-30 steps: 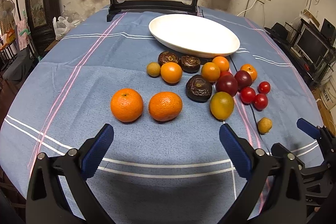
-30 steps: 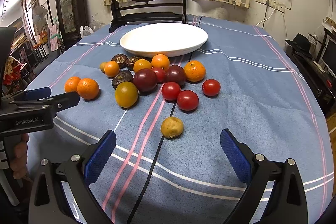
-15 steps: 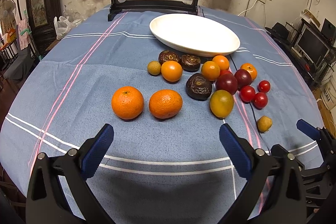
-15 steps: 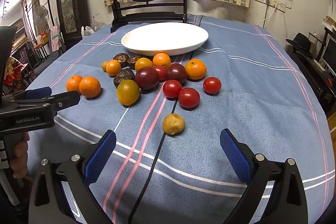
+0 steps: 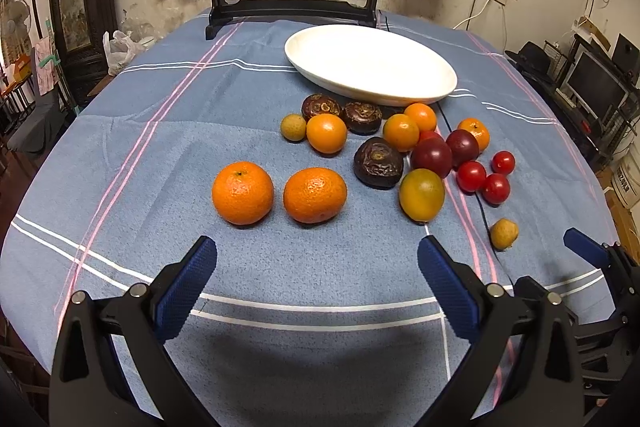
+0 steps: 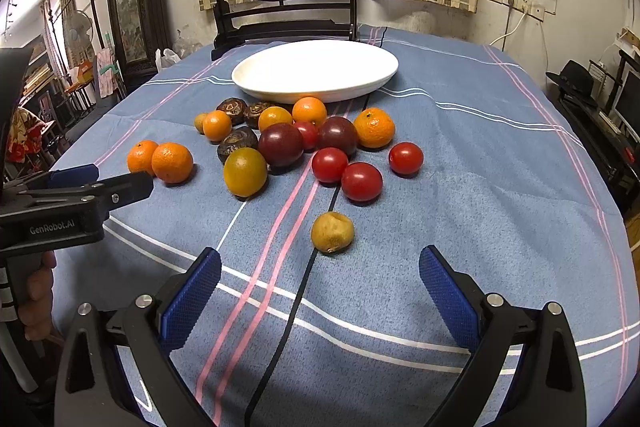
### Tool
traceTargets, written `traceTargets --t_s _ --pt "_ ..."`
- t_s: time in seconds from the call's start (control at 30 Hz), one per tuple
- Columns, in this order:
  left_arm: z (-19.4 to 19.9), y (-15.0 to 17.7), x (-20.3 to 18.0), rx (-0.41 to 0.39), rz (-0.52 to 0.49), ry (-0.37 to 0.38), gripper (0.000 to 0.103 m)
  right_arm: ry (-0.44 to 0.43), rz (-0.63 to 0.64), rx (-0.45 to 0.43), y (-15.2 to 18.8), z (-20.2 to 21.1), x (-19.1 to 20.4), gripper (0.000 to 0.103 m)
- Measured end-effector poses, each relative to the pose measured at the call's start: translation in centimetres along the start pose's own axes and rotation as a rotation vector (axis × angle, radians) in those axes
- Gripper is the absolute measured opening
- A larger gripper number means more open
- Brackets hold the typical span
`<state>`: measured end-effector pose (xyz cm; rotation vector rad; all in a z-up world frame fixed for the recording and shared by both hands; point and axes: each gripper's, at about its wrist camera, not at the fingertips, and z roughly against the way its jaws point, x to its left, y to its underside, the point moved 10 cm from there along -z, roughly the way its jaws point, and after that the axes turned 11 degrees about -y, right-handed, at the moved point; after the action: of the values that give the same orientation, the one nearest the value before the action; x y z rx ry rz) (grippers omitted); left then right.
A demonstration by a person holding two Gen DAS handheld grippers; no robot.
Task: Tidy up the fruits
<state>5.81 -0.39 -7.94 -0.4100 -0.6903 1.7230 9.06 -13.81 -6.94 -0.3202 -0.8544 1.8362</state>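
Observation:
A white oval plate lies empty at the back of the blue tablecloth. In front of it lie several fruits: two large oranges, small oranges, dark wrinkled passion fruits, dark plums, a yellow-green fruit, three red tomatoes and a small tan longan. My left gripper is open and empty, just short of the two large oranges. My right gripper is open and empty, just short of the longan.
A dark wooden screen stand with a painted round panel stands behind the plate. A black cable runs across the cloth under the fruits. The left gripper's body shows at the left of the right wrist view.
Both grippers have crept slightly forward toward the fruits, which now sit a little nearer in view. Both stay open and empty. No fruit has moved.

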Motion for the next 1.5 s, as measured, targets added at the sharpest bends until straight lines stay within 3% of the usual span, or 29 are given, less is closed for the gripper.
traceTargets --t_s 1.13,1.5 --pt "-0.4 0.3 0.0 0.010 -0.005 0.004 0.098 -0.003 -0.001 0.022 0.4 -0.4 0.0 0.099" --pt "-2.4 0.9 3.3 0.031 0.002 0.037 0.098 -0.023 0.060 0.056 0.8 -1.2 1.1 0.099"
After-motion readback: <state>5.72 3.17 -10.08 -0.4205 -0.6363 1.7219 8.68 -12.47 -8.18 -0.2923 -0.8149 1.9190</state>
